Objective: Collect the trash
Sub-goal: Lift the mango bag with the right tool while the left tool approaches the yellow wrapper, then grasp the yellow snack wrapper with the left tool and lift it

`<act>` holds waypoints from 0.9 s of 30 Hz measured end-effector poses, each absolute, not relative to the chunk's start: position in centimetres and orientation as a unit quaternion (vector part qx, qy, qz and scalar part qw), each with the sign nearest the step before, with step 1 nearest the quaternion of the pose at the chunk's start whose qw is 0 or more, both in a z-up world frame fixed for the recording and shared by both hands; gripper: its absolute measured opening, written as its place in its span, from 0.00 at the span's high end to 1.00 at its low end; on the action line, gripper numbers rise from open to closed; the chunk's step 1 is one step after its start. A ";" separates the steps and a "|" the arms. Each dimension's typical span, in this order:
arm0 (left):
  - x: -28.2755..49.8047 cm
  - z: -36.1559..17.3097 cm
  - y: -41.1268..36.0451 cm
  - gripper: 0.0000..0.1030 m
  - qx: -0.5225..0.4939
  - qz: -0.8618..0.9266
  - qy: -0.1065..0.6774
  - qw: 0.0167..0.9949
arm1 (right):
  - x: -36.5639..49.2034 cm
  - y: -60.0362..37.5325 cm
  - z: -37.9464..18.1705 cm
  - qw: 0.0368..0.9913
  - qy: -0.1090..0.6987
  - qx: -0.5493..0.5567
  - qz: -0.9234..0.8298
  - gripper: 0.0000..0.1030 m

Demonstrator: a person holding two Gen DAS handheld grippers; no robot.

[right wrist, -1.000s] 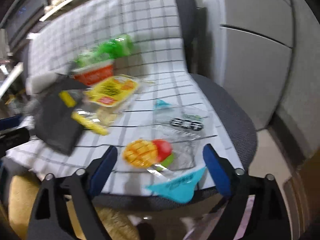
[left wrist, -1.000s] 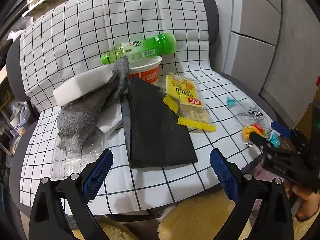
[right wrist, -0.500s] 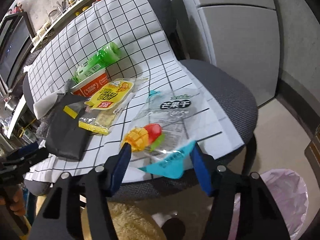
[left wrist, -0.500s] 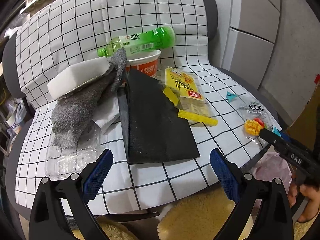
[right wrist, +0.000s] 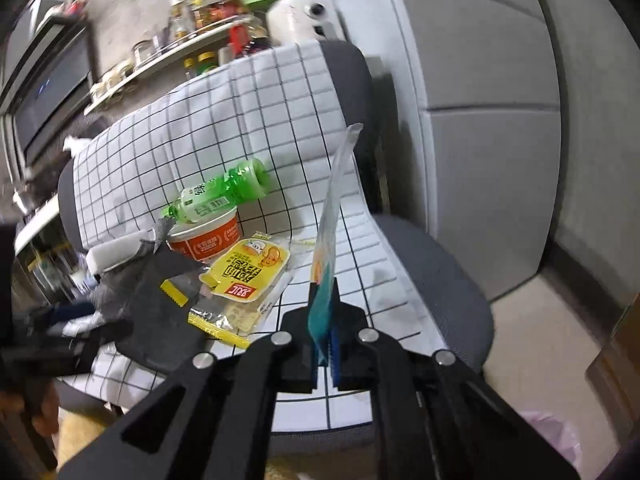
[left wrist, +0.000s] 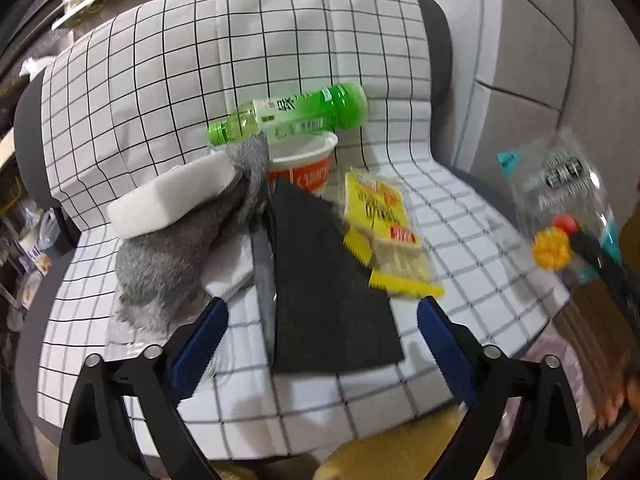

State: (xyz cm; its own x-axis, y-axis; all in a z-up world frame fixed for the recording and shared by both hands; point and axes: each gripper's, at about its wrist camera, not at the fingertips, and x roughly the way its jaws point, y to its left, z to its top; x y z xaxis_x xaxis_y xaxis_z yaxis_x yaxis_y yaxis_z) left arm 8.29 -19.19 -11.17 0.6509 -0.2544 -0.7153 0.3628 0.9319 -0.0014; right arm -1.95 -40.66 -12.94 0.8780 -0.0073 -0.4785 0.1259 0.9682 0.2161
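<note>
The dried-mango packet is held pinched in the right gripper; the left gripper is kept wide. Next, carrying to the pink bin bag is called for.

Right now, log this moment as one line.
right gripper: shut on mango snack bag, lifted off chair | left gripper: open, empty, above black sheet | pink trash bag: floor, lower right

Grey chair (checked cover), grey panelled wall, perhaps a cluttered shelf behind
</note>
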 end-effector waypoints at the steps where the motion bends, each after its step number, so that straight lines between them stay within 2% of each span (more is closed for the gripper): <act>1: 8.7 -11.1 -19.4 0.12 0.064 -0.173 0.384 0.905 | -2.0 -40.7 -13.0 0.962 0.245 0.119 -0.035 0.96; 4: 9.6 -11.0 -20.6 0.14 0.049 -0.199 0.383 0.901 | -2.2 -40.7 -13.3 0.963 0.244 0.110 -0.040 0.96; 5: 9.8 -11.0 -21.0 0.19 0.046 -0.204 0.381 0.901 | -2.1 -40.8 -13.6 0.963 0.246 0.107 -0.041 0.96; 6: 10.3 -11.2 -21.6 0.31 0.042 -0.211 0.382 0.899 | -2.1 -40.8 -13.7 0.962 0.247 0.108 -0.039 0.96; 11: 13.1 -12.4 -23.3 0.33 0.034 -0.202 0.394 0.896 | -1.8 -41.1 -14.7 0.960 0.256 0.102 -0.037 0.96; 18: 16.7 -15.1 -24.6 0.52 0.056 -0.171 0.429 0.885 | -1.0 -41.3 -15.5 0.959 0.264 0.097 -0.033 0.96; 20: 17.1 -15.6 -24.7 0.60 0.056 -0.170 0.434 0.883 | -1.0 -41.3 -15.7 0.958 0.265 0.100 -0.031 0.96; 21: 17.2 -15.7 -24.6 0.67 0.054 -0.170 0.434 0.883 | -1.0 -41.4 -15.6 0.958 0.265 0.102 -0.031 0.96; 22: 17.2 -15.7 -24.4 0.81 0.051 -0.171 0.434 0.883 | -1.1 -41.5 -15.5 0.959 0.263 0.103 -0.032 0.96; 24: 16.9 -15.5 -24.3 0.93 0.045 -0.185 0.429 0.883 | -1.4 -41.6 -15.2 0.960 0.258 0.105 -0.034 0.96; 25: 16.4 -15.0 -24.0 0.97 0.037 -0.197 0.420 0.885 | -1.6 -41.7 -15.1 0.960 0.256 0.107 -0.036 0.96; 27: 15.2 -14.0 -23.7 0.98 0.033 -0.215 0.397 0.892 | -2.2 -41.9 -14.6 0.961 0.251 0.111 -0.040 0.96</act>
